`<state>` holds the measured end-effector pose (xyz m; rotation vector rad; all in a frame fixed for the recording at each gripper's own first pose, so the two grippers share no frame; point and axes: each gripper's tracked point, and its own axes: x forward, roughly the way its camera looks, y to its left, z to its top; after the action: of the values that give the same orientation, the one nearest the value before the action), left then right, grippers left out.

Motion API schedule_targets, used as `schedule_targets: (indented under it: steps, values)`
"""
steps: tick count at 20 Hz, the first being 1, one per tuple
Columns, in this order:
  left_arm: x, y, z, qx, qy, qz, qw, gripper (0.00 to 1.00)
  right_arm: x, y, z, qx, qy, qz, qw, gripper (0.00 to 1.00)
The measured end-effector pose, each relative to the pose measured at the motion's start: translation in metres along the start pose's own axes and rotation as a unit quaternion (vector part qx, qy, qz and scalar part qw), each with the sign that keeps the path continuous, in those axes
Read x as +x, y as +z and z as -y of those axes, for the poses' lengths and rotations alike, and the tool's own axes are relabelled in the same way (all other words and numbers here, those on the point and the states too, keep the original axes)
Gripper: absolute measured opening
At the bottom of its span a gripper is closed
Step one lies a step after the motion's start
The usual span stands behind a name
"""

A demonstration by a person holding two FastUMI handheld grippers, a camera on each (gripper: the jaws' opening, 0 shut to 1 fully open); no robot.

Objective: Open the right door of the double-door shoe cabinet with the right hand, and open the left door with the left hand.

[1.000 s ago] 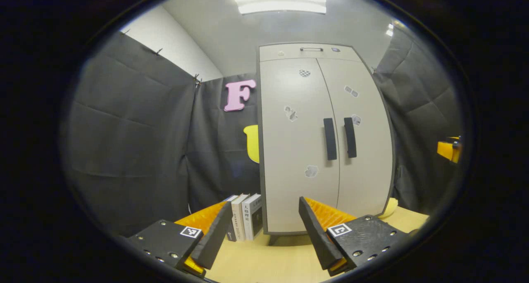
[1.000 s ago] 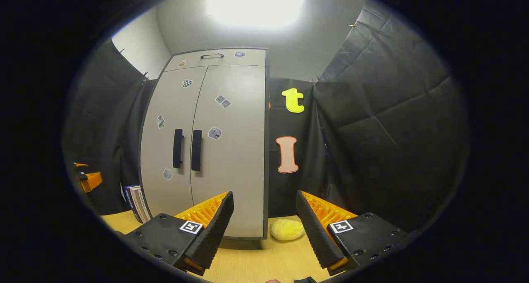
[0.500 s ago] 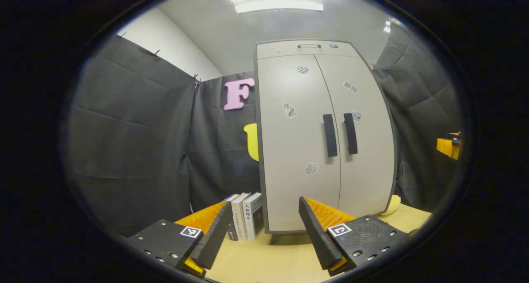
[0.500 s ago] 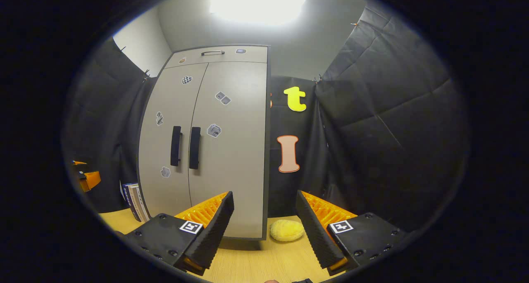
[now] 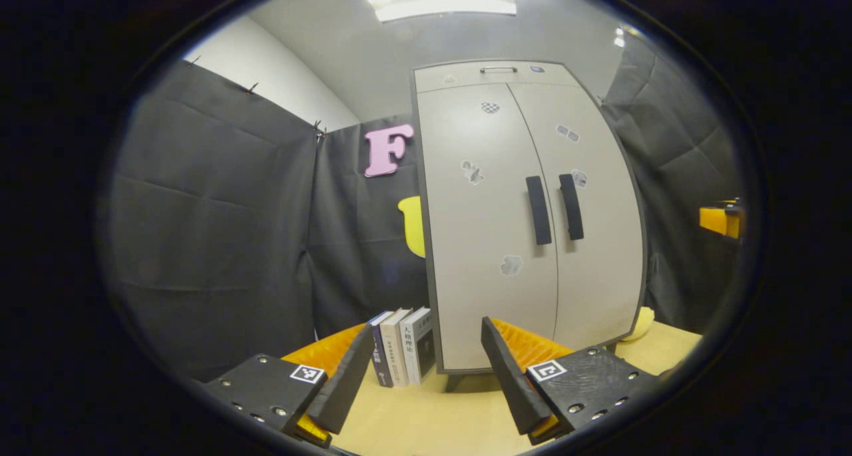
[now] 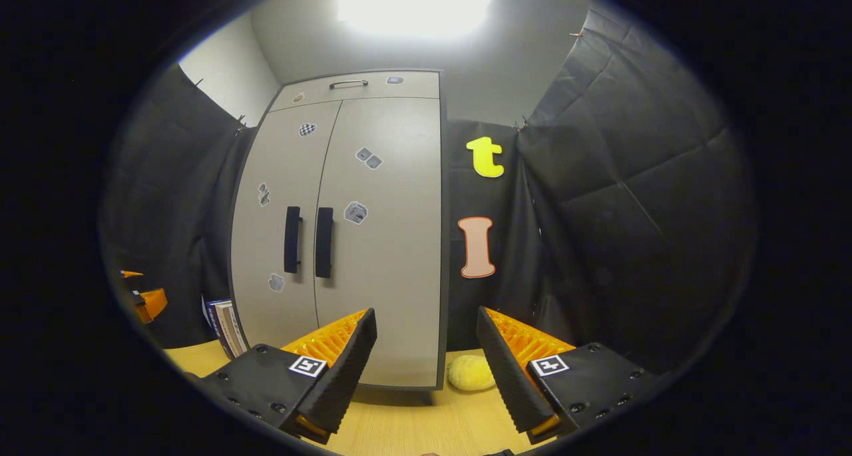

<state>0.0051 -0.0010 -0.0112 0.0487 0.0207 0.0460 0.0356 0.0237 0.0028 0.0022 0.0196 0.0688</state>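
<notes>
Left gripper (image 5: 423,369): its two black fingers are spread wide apart. Nothing is between them. It hangs over the table, well back from the cabinet.

Right gripper (image 6: 426,369): its two fingers are spread wide too and hold nothing. In the left gripper view, an orange bit of it peeks in far off on the right (image 5: 720,220).

Table (image 6: 413,423): light wood, right under both grippers.

Shoe cabinet (image 5: 526,223): tall and grey. It stands on the table in front of the grippers, close to the black cloth wall.

Left door (image 5: 482,243): shut flat.

Right door (image 6: 383,243): shut flat as well. The two doors meet in the middle.

Left handle (image 5: 538,210): a black upright bar at the inner edge of the left door. No gripper touches it.

Right handle (image 6: 324,242): a black upright bar just beside the left one. It is also free.

Stickers (image 6: 355,212): a few small ones are stuck on both doors.

Top drawer (image 6: 359,86): a thin drawer above the doors with a small handle.

Books (image 5: 403,353): three stand upright on the table, just beside the cabinet's left side.

Yellow fluffy thing (image 6: 470,372): it lies on the table near the cabinet's right bottom corner.

Ceiling light (image 5: 439,0): bright, up above the cabinet.
</notes>
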Motion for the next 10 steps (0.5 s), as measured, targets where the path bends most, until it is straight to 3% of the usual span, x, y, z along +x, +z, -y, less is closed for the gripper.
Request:
schedule_targets:
  steps: [9, 10]
  values:
    - [-0.01, 0.003, -0.015, 0.011, 0.048, -0.003, 0.999, 0.94, 0.05, 0.027, -0.056, 0.005, 0.053, 0.009, 0.999, 0.92]
    - [-0.012, 0.004, -0.016, 0.012, 0.055, -0.004, 0.998, 0.94, 0.056, 0.029, -0.063, 0.006, 0.059, 0.008, 0.998, 0.96]
